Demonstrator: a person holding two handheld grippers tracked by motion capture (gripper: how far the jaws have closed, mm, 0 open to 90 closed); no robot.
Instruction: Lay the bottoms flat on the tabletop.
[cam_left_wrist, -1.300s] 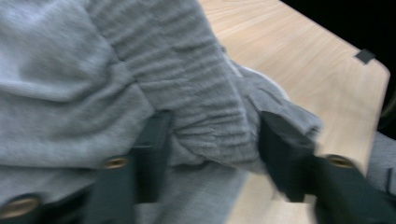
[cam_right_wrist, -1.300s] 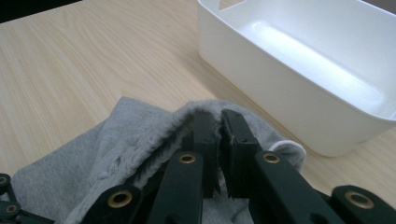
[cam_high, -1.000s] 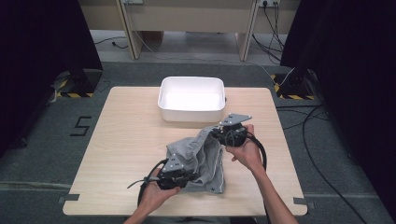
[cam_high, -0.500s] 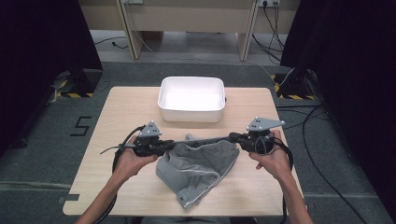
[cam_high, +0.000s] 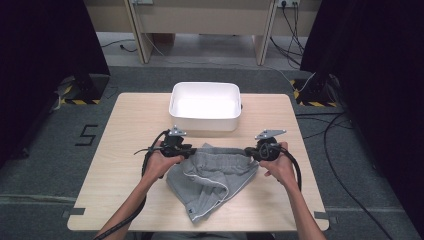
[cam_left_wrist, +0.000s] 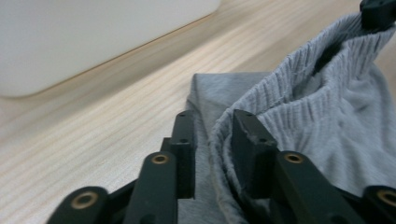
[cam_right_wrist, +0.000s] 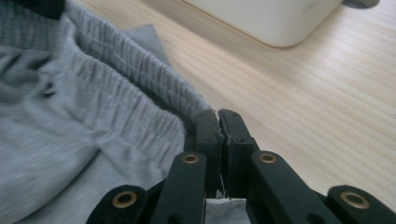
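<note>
High view: grey shorts (cam_high: 215, 175) stretched by the waistband between left gripper (cam_high: 192, 150) and right gripper (cam_high: 249, 151), body of the garment sagging onto the wooden table (cam_high: 125, 150) below the jaws toward the person. White tub (cam_high: 205, 106) sits beyond both grippers, just past the waistband.

Left gripper view adds the jaw detail: jaws have just been opening, now part-spread, ribbed waistband (cam_left_wrist: 261, 100) lying loose in the gap, pads not pressing it. Right gripper's tip shows far off at the other end of the band.

Right gripper view: jaws clamped tight on the band's edge (cam_right_wrist: 187, 100), fabric pinched between the pads, tub wall (cam_right_wrist: 275, 18) ahead to the right.

Shorts: soft grey jersey, gathered elastic rib at the waist, white trim along a leg hem, crumpled. Table is light wood grain; tub is smooth, rounded-corner rectangular.
</note>
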